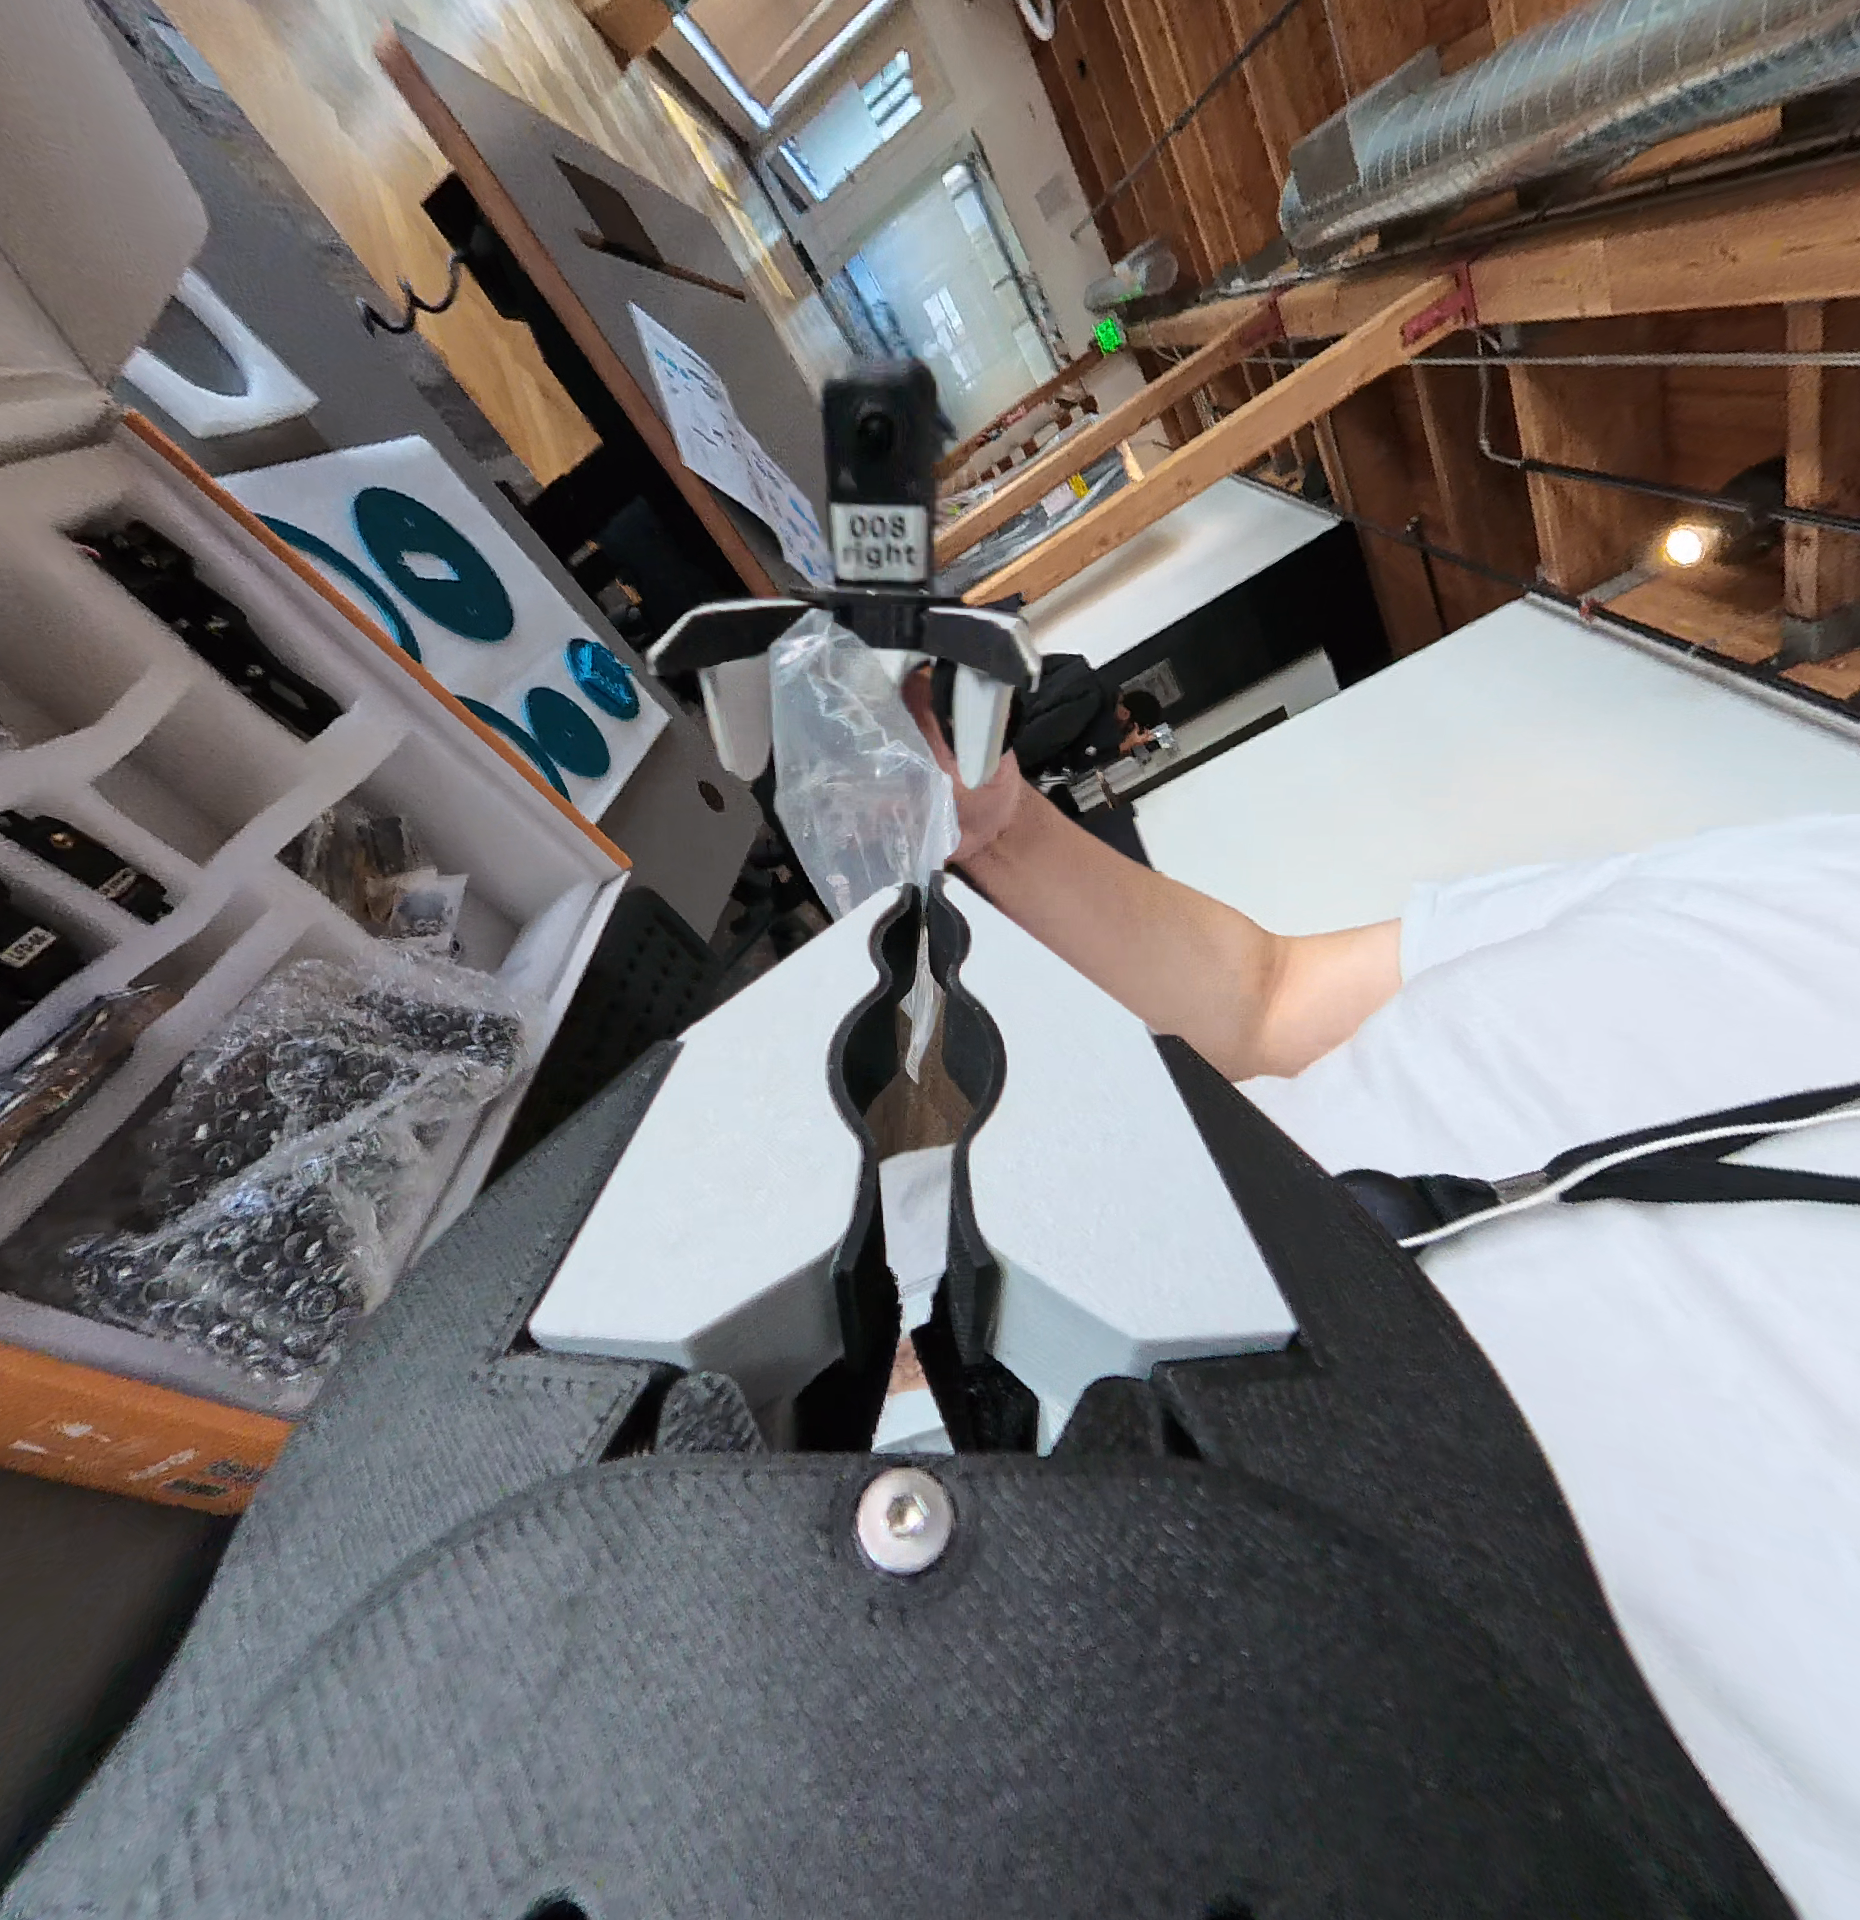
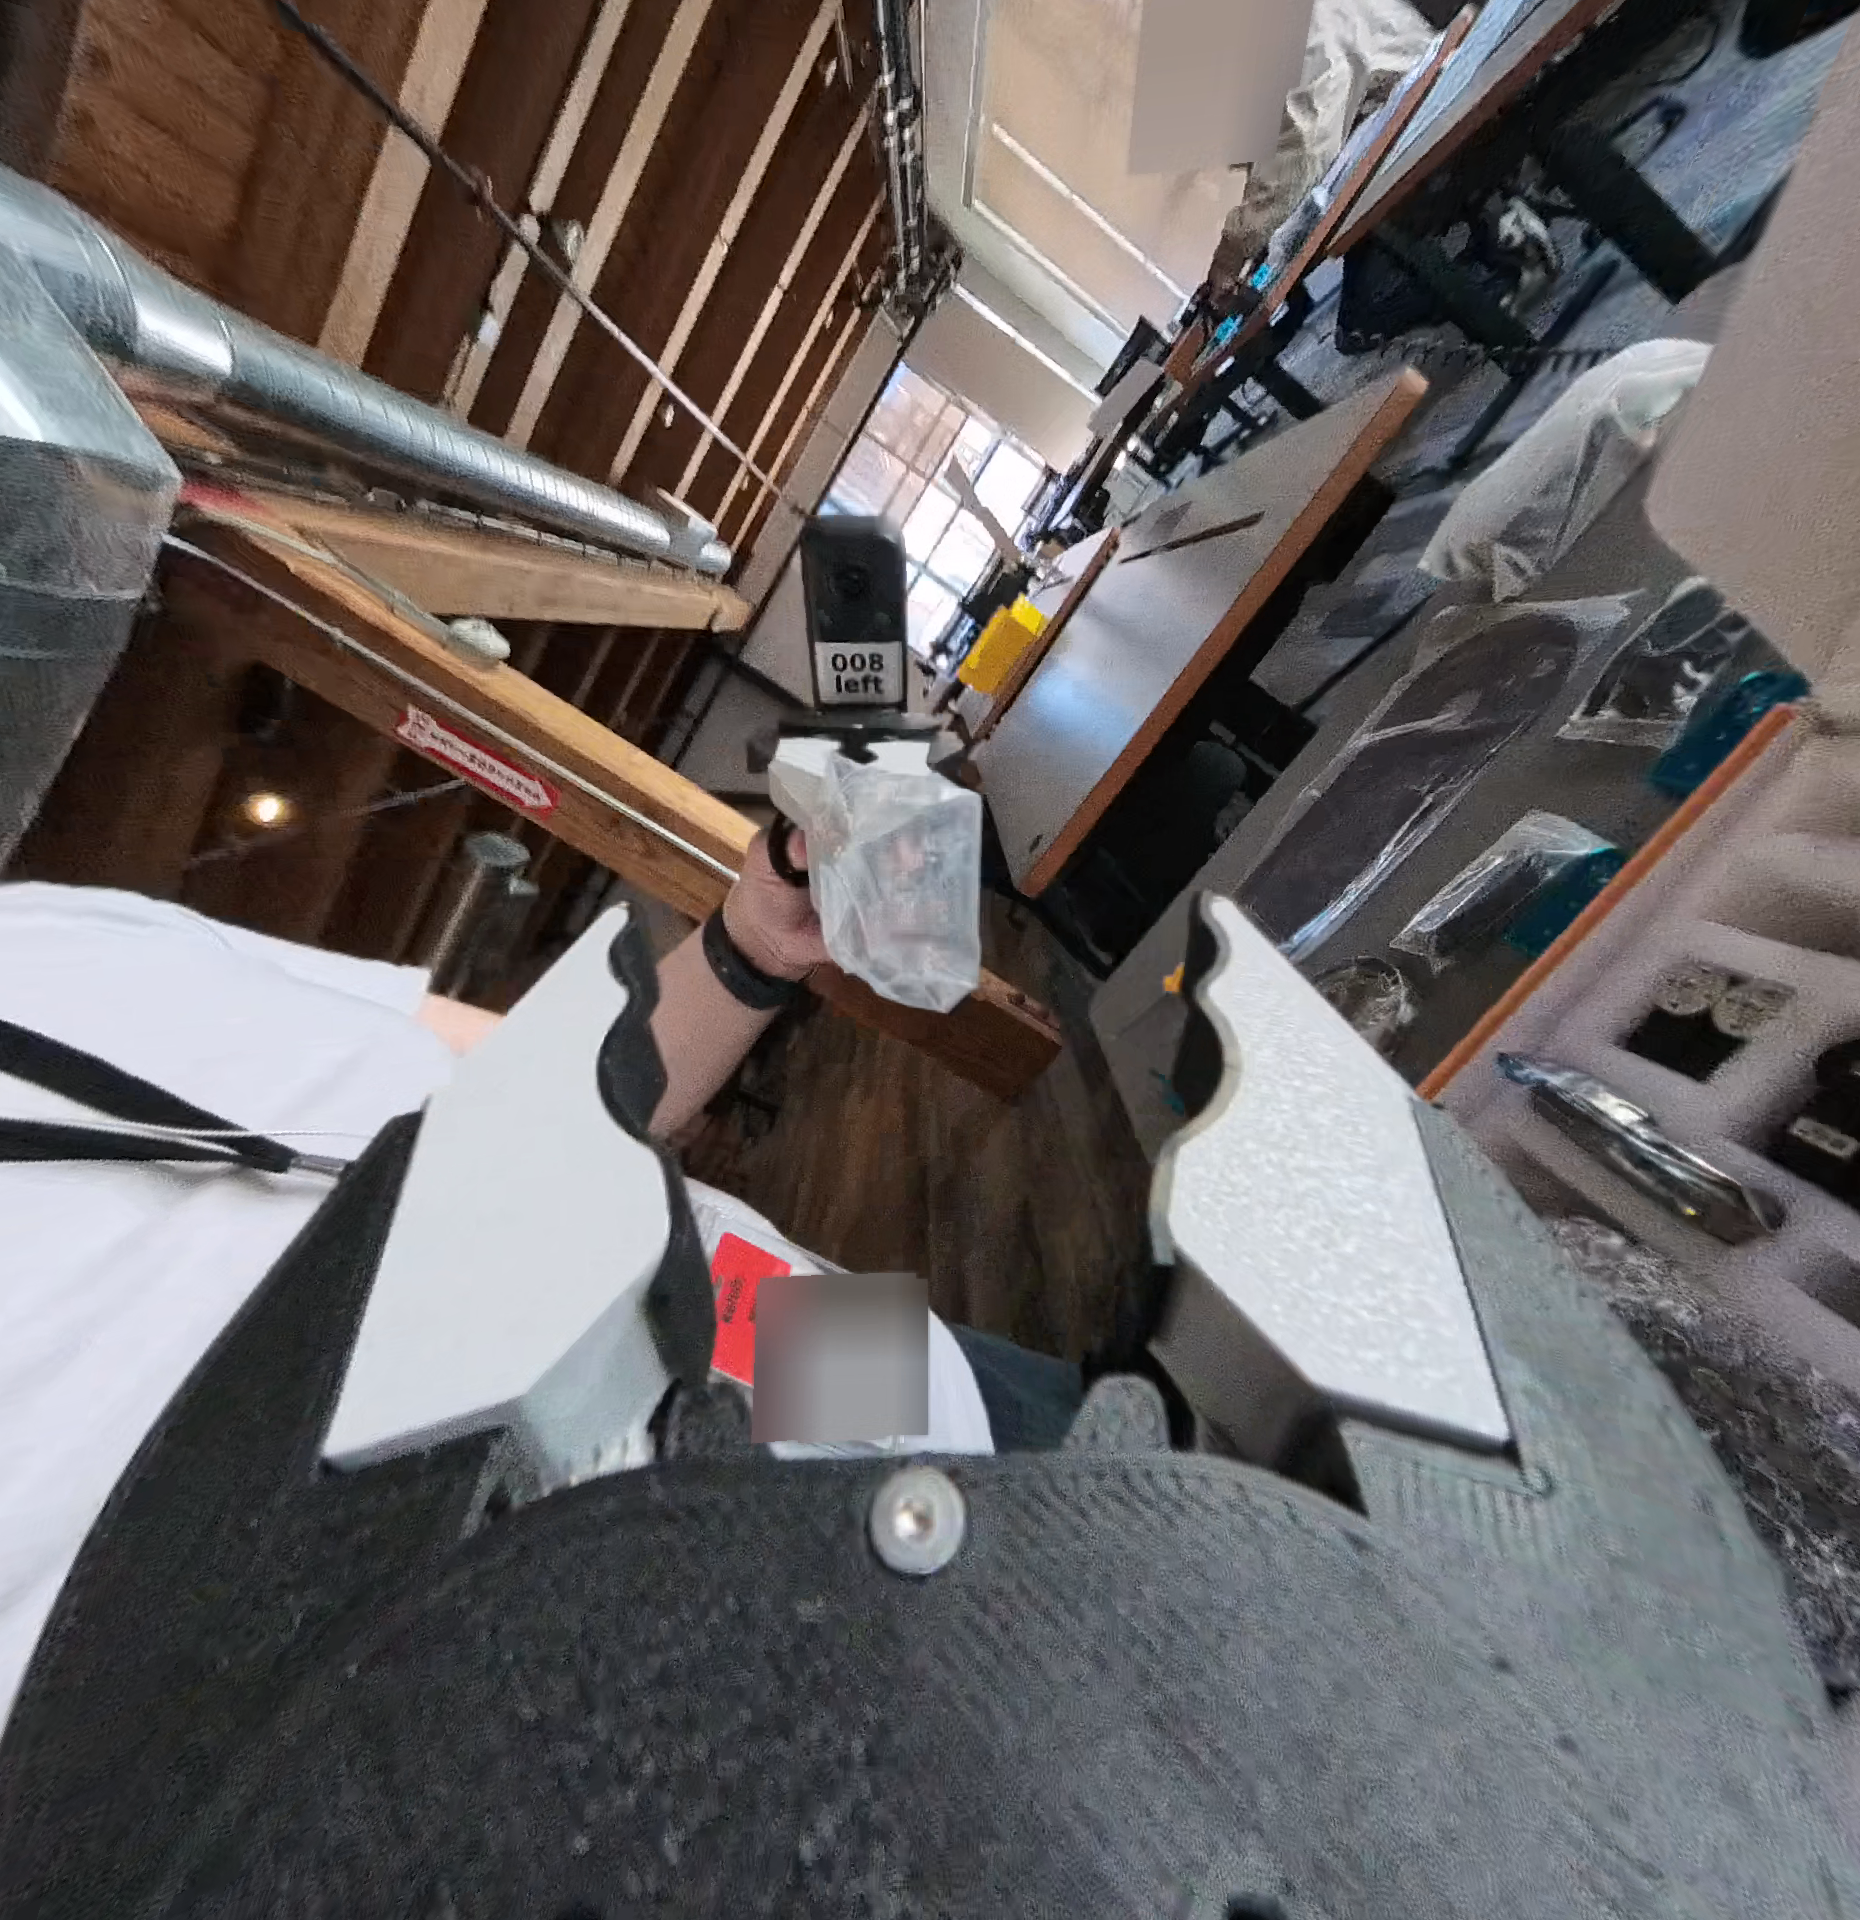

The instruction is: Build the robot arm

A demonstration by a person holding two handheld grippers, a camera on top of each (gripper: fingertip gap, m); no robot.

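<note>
Left claw (image 1: 921,904): closed, fingertips pinching one edge of a clear plastic bag (image 1: 853,758). The film runs down between the wavy black pads, and the rest of the bag stands out beyond the tips, held in mid-air well above the surface.

Right claw (image 2: 905,1039): jaws spread wide, nothing between them. Seen from the left wrist view, it faces the left claw from the far side of the bag (image 2: 895,873), with its white fingers (image 1: 983,717) straddling the bag's far end. Whether either finger touches the film cannot be told.

Contents of the bag: small dark items, too blurred to identify.

Surroundings: to one side, an open orange-edged box (image 1: 105,1423) with white foam compartments holding dark parts and a bubble-wrapped bundle (image 1: 282,1174); beyond it, a foam sheet carrying teal discs (image 1: 432,561). A person's white shirt (image 1: 1632,1143) fills the other side.

Handling judgement: the bag appears light, limp and slick. It will sag and swing from a single pinch. A flat edge or corner, clear of the contents, is the soundest hold; gripping over the contents risks slippage.
</note>
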